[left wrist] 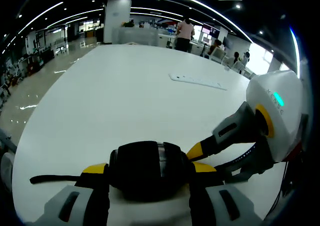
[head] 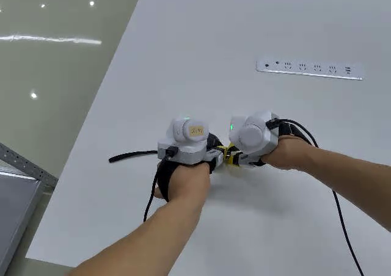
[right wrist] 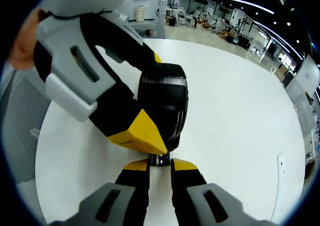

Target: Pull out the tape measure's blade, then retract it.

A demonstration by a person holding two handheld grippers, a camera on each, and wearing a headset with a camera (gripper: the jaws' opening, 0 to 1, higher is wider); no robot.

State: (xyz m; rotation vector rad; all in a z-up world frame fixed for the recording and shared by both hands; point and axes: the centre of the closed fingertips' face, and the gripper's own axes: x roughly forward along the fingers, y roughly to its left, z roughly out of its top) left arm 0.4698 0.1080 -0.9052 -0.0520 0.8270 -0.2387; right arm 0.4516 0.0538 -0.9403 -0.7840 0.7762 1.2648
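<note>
left gripper [left wrist: 149, 170] clamps tape [right wrist: 165, 101] near tabletop's [head: 244, 32] front-left corner; right gripper [right wrist: 161, 165] pinches hook [right wrist: 164, 159] right at tape's mouth. pull axis prob runs rightward, away from left gripper.

Left tool [left wrist: 149, 168]: jaws clamped on either side of the tape measure [left wrist: 150, 178], low over the table [head: 244, 38] toward its near edge. Right tool [right wrist: 160, 163]: jaws nearly together, pinching the blade tip [right wrist: 163, 159]. Tools nose to nose. Left forearm [head: 149, 242] and right forearm [head: 351, 178] bare, converging.
</note>
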